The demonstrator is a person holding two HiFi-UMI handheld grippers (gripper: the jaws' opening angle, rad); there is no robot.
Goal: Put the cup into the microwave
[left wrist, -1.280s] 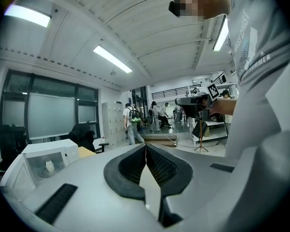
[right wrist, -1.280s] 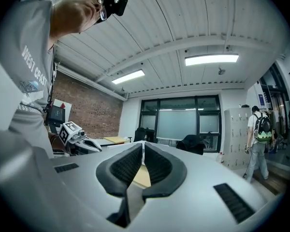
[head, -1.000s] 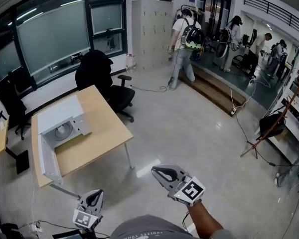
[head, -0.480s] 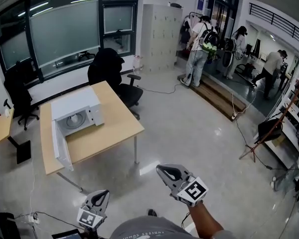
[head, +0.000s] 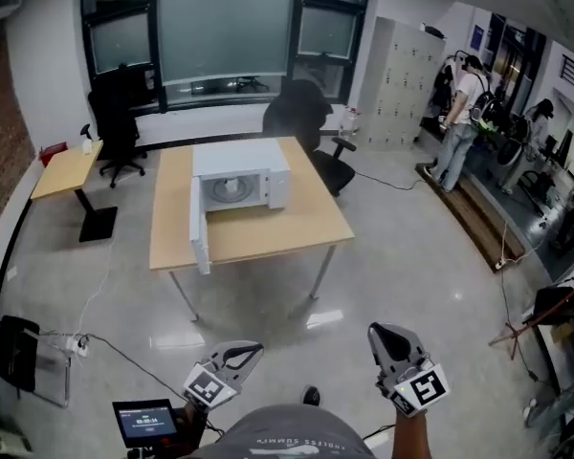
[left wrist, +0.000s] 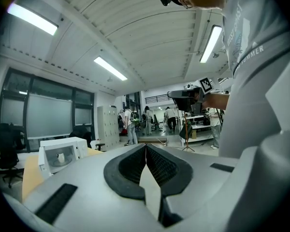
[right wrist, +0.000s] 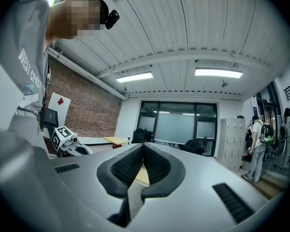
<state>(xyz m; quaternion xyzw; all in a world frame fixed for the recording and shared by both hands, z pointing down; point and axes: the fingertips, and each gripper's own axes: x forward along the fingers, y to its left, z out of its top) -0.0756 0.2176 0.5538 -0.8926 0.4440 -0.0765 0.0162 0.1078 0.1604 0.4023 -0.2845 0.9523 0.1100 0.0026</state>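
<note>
Nearest, low in the head view: left tongs (head: pixel 252 350) and right tongs (head: pixel 385 333), held out about level over the floor (head: pixel 383 256), well short of the tabletop (head: pixel 277 232). Left gripper view: left tongs pressed together tip to tip, nothing between them. Right gripper view: right tongs the same, closed and empty. A cable (head: pixel 105 347) runs over the floor at near left, between the person and the tabletop.

Further out: the microwave (head: pixel 239 158) sits mid tabletop. Its door (head: pixel 197 229) is swung wide open to the left and reaches past the near edge. No cup shows on the tabletop itself. In the left gripper view, what looks like the cup (left wrist: pixel 61 157), small and pale, stands inside the microwave on the turntable. It is too small to be sure. If it is the cup, it already lies where the task wants it.

Judgement: empty closed tongs, well apart from an open microwave. That fits walking in to deal with it, and also standing back once it's loaded; can't tell which. Either way, watch the cable underfoot, keep wide of the open door's edge and keep the tongs level near the microwave.

Far: black chair (head: pixel 301 113) behind the tabletop, windows (head: pixel 225 27), lockers (head: pixel 402 65), people (head: pixel 456 113) at far right
</note>
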